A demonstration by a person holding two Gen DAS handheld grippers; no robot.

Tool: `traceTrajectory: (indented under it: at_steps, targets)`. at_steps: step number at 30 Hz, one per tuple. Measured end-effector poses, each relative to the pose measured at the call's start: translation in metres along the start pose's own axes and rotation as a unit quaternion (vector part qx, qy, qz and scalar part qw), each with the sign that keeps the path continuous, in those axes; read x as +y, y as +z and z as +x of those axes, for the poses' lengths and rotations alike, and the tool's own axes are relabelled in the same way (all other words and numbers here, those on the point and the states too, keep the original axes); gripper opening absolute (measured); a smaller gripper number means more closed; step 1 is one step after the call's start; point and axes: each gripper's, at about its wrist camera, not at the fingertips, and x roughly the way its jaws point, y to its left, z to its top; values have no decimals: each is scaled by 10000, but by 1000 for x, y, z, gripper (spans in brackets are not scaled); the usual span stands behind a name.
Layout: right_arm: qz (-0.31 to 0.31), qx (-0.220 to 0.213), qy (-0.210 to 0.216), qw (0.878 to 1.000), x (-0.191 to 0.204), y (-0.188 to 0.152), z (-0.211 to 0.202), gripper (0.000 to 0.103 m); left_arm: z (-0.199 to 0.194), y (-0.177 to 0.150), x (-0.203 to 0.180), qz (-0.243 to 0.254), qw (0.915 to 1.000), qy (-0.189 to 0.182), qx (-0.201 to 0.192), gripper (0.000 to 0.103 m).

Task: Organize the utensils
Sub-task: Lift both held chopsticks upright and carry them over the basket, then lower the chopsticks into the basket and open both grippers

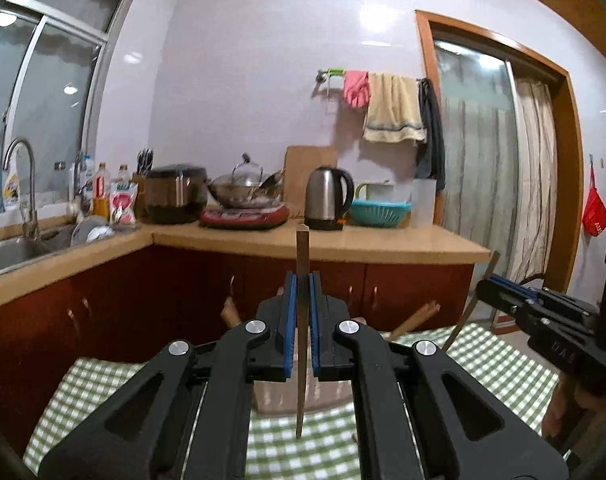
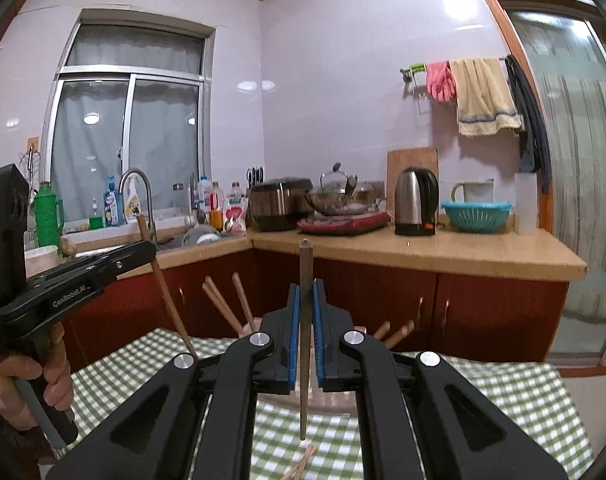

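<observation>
My left gripper [image 1: 302, 280] is shut on a brown wooden chopstick [image 1: 302, 256] held upright above the green checked tablecloth [image 1: 503, 364]. My right gripper [image 2: 306, 288] is shut on another chopstick [image 2: 305, 264], also upright. Behind the jaws stands a pale utensil holder [image 1: 287, 396] with several chopsticks [image 2: 223, 308] sticking out of it at angles. The right gripper shows at the right of the left wrist view [image 1: 543, 312]. The left gripper shows at the left of the right wrist view [image 2: 75, 280] with its chopstick [image 2: 167, 288]. More chopsticks [image 2: 303, 460] lie on the cloth.
A kitchen counter [image 1: 383, 244] runs behind the table, with a kettle [image 1: 329, 196], a wok [image 1: 243, 188], a rice cooker [image 1: 175, 192] and a teal basket [image 1: 379, 210]. A sink [image 1: 7, 252] with a tap is at the left. Red cabinets stand below.
</observation>
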Motion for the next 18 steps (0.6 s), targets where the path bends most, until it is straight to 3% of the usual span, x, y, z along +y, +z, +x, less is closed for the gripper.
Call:
traceTrajectory:
  at_steps: [10,18]
  targets:
    - [-4,-345,24,9994,-13,31,32,7,46,37,-13,147,9992,48,-379,7]
    - [-50,-471,8,9989,-19,44,60,7,84,49,-8,156,9987,178,-459,6]
